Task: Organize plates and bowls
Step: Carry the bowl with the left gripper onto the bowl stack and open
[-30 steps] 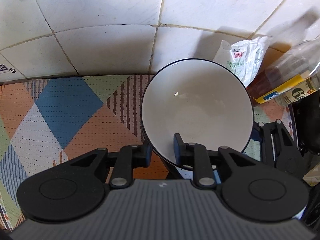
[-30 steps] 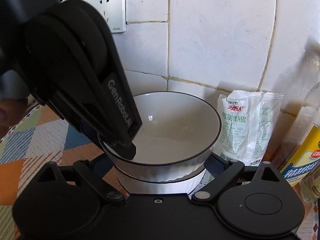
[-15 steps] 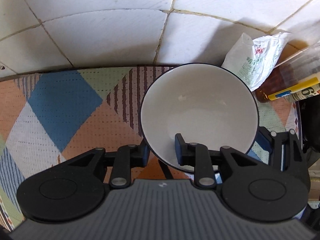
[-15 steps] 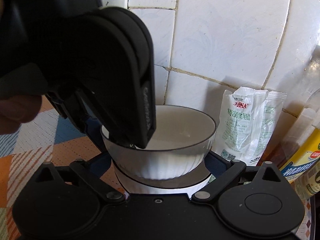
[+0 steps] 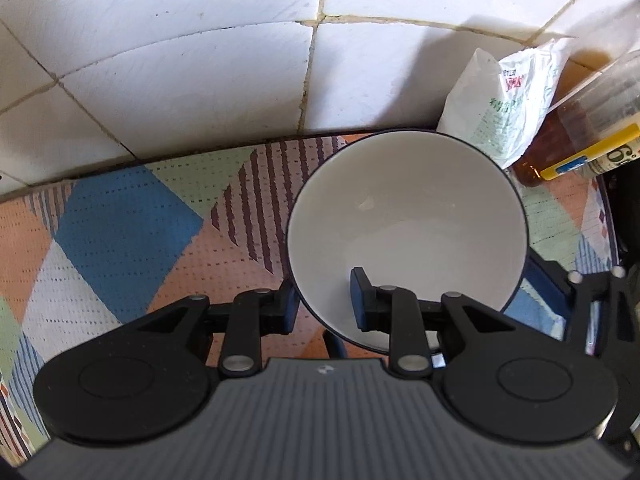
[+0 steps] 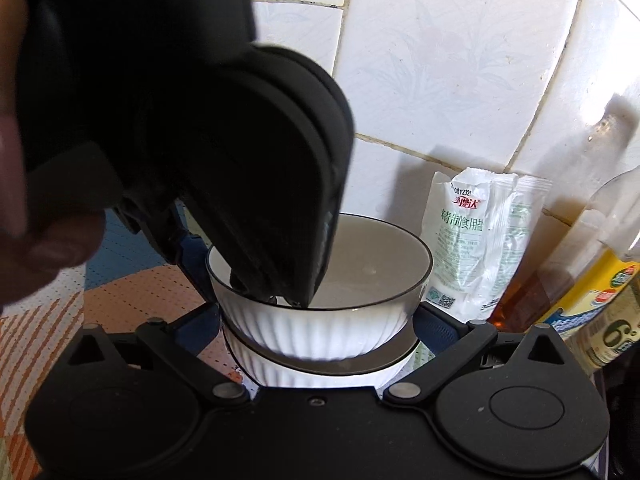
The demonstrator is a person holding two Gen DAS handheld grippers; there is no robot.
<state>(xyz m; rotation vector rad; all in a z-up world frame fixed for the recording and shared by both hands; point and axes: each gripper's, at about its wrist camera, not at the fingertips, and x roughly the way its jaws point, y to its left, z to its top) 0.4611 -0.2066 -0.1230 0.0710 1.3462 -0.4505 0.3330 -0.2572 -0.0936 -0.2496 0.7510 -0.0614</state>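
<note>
A white ribbed bowl with a dark rim [image 5: 404,224] [image 6: 320,320] sits nested in a second white bowl [image 6: 316,372]. My left gripper [image 5: 324,300] straddles the upper bowl's near rim, one finger outside and one inside, with a small gap showing, so the grip is unclear. It shows from the side in the right wrist view [image 6: 276,296], reaching down over the rim. My right gripper [image 6: 316,340] is open wide, its fingers on either side of the two bowls at the lower bowl's level.
A patterned mat [image 5: 120,240] covers the counter in front of a white tiled wall [image 5: 200,60]. A white salt packet [image 6: 480,248] leans on the wall right of the bowls. Oil bottles [image 6: 592,280] stand at the far right.
The upper bowl has come down into the lower bowl, carried by my left gripper. The left gripper has tipped steeper over the rim. The right gripper has stayed open around the bowls.
</note>
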